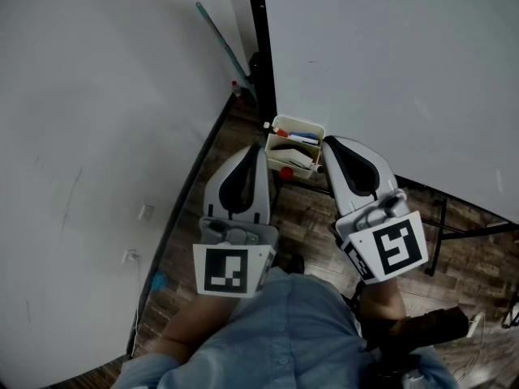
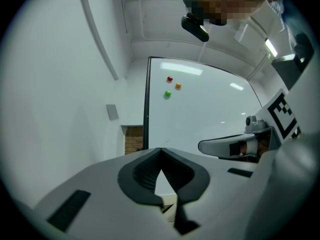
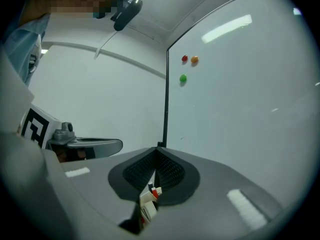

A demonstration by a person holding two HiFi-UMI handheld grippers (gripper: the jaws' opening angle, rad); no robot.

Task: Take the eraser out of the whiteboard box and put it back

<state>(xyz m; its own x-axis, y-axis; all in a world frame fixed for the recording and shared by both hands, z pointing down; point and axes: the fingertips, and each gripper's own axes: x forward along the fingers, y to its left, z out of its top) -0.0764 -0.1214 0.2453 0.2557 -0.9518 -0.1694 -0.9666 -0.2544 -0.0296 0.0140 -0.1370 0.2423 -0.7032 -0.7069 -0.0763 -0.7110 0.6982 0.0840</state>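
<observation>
Right tongs (image 1: 325,143) hide part of whiteboard box (image 1: 300,123).

The whiteboard box (image 1: 297,123) sits at the lower left corner of the whiteboard (image 1: 389,63), the wall (image 1: 97,136) to its left, with the left gripper (image 1: 260,147) and right gripper (image 1: 326,142) side by side just before it.

Cream whiteboard box (image 1: 298,121); red magnet (image 2: 169,79), orange magnet (image 2: 178,86), green magnet (image 2: 167,94); white whiteboard (image 2: 210,114); brown plank floor (image 1: 312,217).
</observation>
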